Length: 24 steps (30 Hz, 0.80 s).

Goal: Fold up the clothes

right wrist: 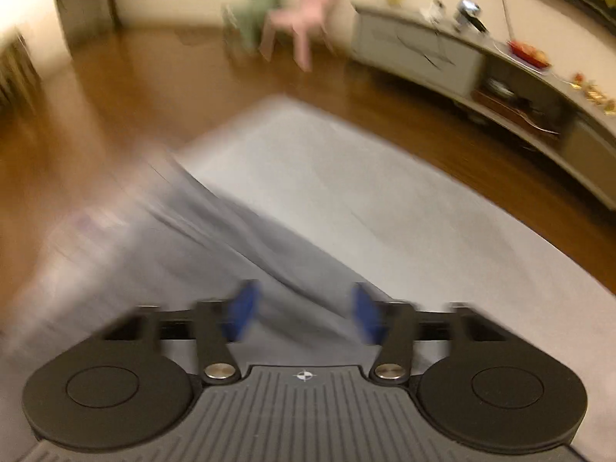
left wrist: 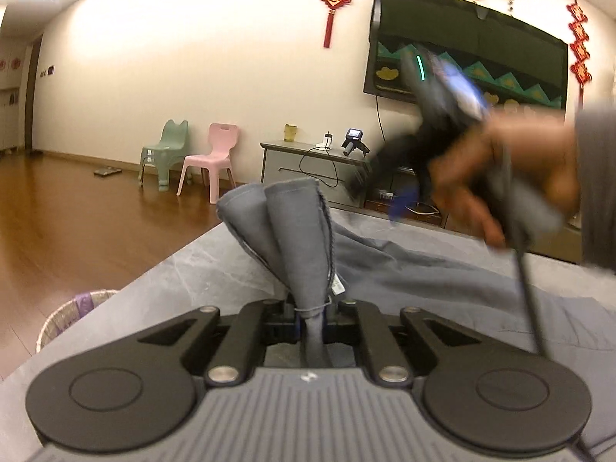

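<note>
A grey garment [left wrist: 442,281] lies spread and rumpled across a grey table [left wrist: 184,269] in a living room, with the folding barely begun. At the lower centre of the left wrist view, the left gripper [left wrist: 312,321] has its fingers pressed together on a bunched end of the cloth, which rises from the jaws in two rolled lobes towards the middle of the frame; a small white label shows on the seam just above the grip. The rest of the garment trails off to the right of that frame, still flat on the table and creased, with no neat fold visible anywhere.

At the right of the same view, a hand [left wrist: 512,181] carries the right gripper [left wrist: 385,196], blurred and raised above the cloth. In the right wrist view, the right gripper's blue pads [right wrist: 244,313] stand wide apart at the lower centre, with nothing between them but the garment lying below; the picture is too smeared to tell how near the cloth they are.

Judged from this, one end has been gathered and lifted, while the other side waits for a second grip. Laying the cloth over itself, smoothing it and squaring it up all appear to remain. A woven basket [left wrist: 73,319] sits at the lower left, beside the table.
</note>
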Tool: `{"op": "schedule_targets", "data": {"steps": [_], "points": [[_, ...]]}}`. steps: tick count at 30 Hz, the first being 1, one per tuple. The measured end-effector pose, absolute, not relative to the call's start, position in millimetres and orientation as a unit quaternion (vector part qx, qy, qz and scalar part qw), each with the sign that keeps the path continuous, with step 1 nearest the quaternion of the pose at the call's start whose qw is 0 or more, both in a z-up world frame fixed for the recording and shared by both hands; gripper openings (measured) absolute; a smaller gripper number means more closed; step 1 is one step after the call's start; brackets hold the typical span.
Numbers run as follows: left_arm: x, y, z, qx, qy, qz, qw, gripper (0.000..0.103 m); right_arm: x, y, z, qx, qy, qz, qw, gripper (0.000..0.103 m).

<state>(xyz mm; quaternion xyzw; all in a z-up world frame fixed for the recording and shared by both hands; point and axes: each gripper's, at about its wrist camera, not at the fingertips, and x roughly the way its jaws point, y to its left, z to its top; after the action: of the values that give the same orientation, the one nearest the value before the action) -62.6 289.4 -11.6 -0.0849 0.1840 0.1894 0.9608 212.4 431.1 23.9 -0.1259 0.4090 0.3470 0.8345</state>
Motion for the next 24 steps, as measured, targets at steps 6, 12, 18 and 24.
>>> {"op": "schedule_targets", "data": {"steps": [6,12,18,24], "points": [[-58,256,-10,-0.005,0.183,0.192,0.964,0.007,147,527,25,-0.258,0.428,0.454,0.738,0.101],[-71,215,2,0.063,0.147,0.175,0.971,0.006,140,504,27,-0.289,0.377,0.427,0.769,0.011],[-80,136,8,0.12,0.136,0.071,0.981,0.006,134,321,60,-0.087,0.368,0.363,0.852,0.01],[-64,78,-20,0.166,0.193,-0.002,0.967,0.008,149,208,-23,0.066,0.436,0.28,0.853,0.01]]}}
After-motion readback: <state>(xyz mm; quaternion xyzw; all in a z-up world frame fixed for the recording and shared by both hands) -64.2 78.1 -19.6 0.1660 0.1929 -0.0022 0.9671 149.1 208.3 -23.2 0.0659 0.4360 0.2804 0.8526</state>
